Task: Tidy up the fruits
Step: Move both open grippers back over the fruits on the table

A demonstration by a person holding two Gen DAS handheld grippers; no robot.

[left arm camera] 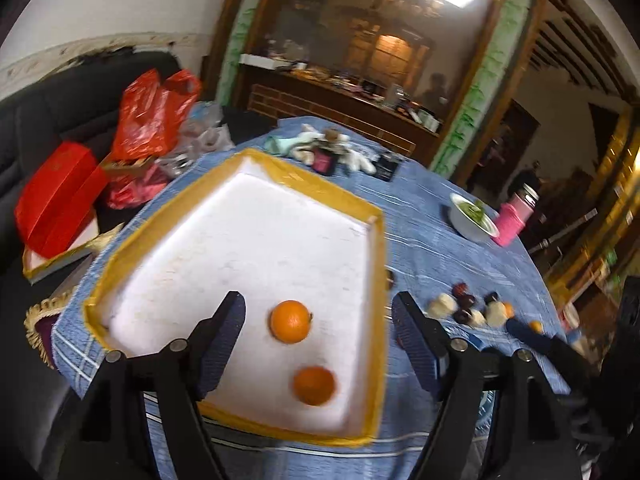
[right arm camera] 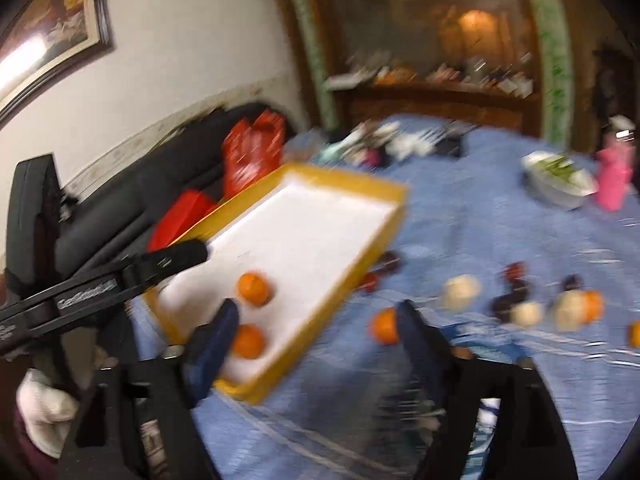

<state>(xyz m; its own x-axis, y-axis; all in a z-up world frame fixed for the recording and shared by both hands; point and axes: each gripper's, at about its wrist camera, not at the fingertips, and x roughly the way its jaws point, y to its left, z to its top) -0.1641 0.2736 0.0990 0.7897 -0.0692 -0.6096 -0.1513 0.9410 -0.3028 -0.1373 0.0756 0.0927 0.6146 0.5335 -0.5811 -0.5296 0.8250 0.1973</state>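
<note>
A white tray with a yellow rim (left arm camera: 376, 264) lies on the blue tablecloth; it also shows in the right wrist view (right arm camera: 372, 240). Two oranges (left arm camera: 290, 321) (left arm camera: 314, 385) lie in its near part, also seen from the right (right arm camera: 255, 289) (right arm camera: 248, 341). My left gripper (left arm camera: 320, 332) is open and empty above them. My right gripper (right arm camera: 316, 332) is open and empty, over the cloth by the tray's near right side. Another orange (right arm camera: 385, 326) lies on the cloth by its right finger. Pale round fruits (right arm camera: 460, 291) and dark red fruits (right arm camera: 514, 276) lie scattered to the right.
A white bowl of greens (left arm camera: 472, 216) and a pink bottle (left arm camera: 514, 220) stand at the far right of the table. Small clutter (left arm camera: 332, 152) lies at the far edge. Red bags (left arm camera: 156, 116) and a red box (left arm camera: 60, 196) sit on a dark sofa to the left.
</note>
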